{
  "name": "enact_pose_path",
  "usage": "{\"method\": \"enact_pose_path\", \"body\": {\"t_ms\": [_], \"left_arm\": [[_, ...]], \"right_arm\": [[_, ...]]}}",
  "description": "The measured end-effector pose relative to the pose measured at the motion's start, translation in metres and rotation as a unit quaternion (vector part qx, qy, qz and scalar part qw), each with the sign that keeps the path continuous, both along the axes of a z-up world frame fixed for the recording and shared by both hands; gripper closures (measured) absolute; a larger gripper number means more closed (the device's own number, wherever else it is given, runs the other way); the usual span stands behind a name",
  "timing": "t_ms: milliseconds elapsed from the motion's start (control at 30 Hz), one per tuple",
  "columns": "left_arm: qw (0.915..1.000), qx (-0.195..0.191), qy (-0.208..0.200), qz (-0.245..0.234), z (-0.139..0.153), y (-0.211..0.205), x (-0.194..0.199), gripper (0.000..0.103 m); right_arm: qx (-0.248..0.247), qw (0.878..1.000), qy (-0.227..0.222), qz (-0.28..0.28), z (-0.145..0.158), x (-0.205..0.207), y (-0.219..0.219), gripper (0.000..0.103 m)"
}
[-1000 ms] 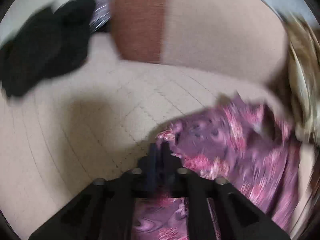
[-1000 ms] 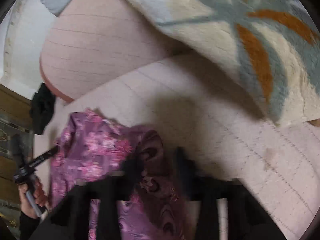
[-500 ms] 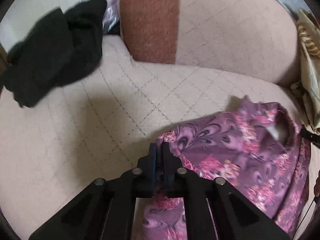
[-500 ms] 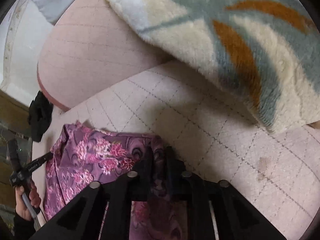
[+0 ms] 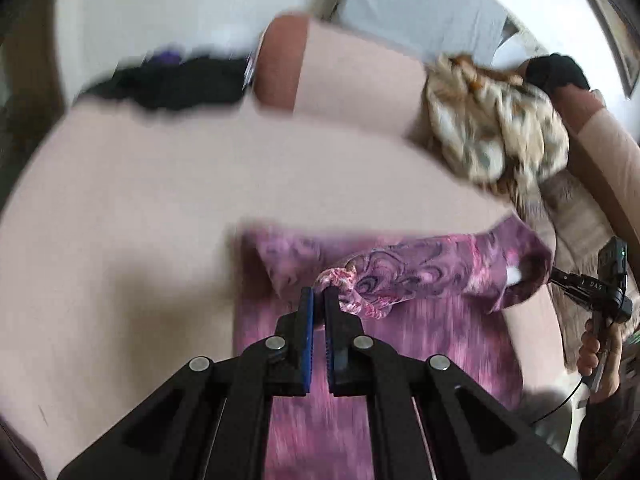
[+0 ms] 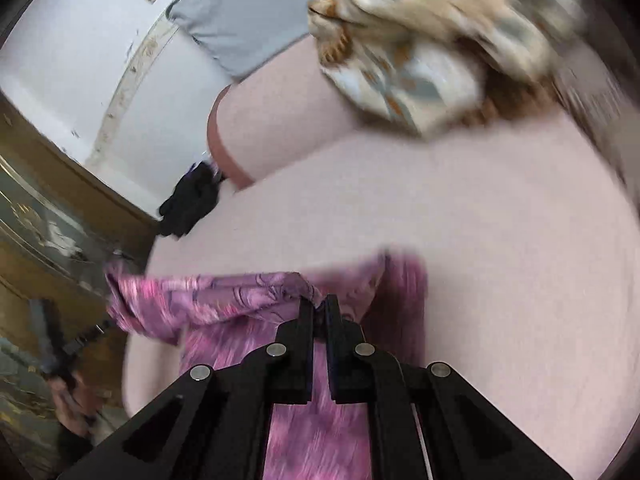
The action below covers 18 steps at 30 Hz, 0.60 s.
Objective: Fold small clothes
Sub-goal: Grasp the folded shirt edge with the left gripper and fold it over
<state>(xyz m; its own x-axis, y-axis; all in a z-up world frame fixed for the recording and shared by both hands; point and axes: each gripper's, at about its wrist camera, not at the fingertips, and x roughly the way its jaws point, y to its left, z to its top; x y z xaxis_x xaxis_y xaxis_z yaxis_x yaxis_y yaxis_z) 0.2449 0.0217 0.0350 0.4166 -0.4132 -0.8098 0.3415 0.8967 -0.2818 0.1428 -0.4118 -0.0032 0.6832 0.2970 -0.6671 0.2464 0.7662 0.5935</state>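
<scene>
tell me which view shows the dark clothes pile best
The right wrist view: the dark clothes pile is fairly sharp there, a black heap at the sofa edge beside the cushion. In the left wrist view the pile is only a motion-blurred black streak near the top.

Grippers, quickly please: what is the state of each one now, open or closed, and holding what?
Left gripper: closed, pinching an edge of the purple patterned garment.
Right gripper: closed, pinching another edge of the same garment.
</scene>
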Motion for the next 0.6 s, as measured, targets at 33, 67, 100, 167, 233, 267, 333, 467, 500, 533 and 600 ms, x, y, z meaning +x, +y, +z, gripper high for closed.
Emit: {"method": "enact_pose_path", "body": {"t_ms": [33,67,100,167,233,267,333,467,500,533,600], "left_arm": [[0.9998,-0.002,0.018,0.009,-0.021,0.005,-0.018,0.098],[0.9983,-0.015,0.049,0.027,-0.045,0.014,-0.033,0.098],[0.9955,-0.027,0.078,0.046,-0.071,0.02,-0.044,0.098],[0.9918,-0.03,0.1,0.073,-0.108,0.028,-0.053,0.098],[0.9902,-0.037,0.103,0.086,-0.123,0.032,-0.06,0.098],[0.9914,-0.043,0.09,0.085,-0.114,0.031,-0.061,0.098],[0.9927,-0.059,0.074,0.075,-0.094,0.032,-0.068,0.098],[0.9934,-0.031,0.055,0.096,-0.09,0.043,-0.088,0.103],[0.9921,-0.016,0.06,0.109,-0.096,0.045,-0.084,0.103],[0.9887,-0.004,0.079,0.127,-0.105,0.048,-0.081,0.103],[0.9836,-0.026,0.113,0.138,-0.112,0.055,-0.079,0.103]], "right_arm": [[0.012,1.0,0.01,-0.008,-0.013,-0.026,0.006,0.098],[0.025,0.999,0.022,-0.019,-0.028,-0.049,0.015,0.098],[0.04,0.998,0.031,-0.029,-0.043,-0.061,0.024,0.098],[0.057,0.995,0.058,-0.064,-0.082,-0.083,0.033,0.098],[0.055,0.989,0.1,-0.088,-0.104,-0.085,0.034,0.098],[0.056,0.991,0.088,-0.084,-0.102,-0.084,0.032,0.098],[0.032,0.993,0.082,-0.077,-0.095,-0.086,0.036,0.098],[0.008,0.996,0.057,-0.069,-0.079,-0.103,0.05,0.098],[-0.006,0.996,0.06,-0.065,-0.079,-0.103,0.054,0.097],[-0.026,0.995,0.076,-0.06,-0.083,-0.096,0.056,0.094],[-0.058,0.99,0.114,-0.052,-0.088,-0.082,0.059,0.091]]}}
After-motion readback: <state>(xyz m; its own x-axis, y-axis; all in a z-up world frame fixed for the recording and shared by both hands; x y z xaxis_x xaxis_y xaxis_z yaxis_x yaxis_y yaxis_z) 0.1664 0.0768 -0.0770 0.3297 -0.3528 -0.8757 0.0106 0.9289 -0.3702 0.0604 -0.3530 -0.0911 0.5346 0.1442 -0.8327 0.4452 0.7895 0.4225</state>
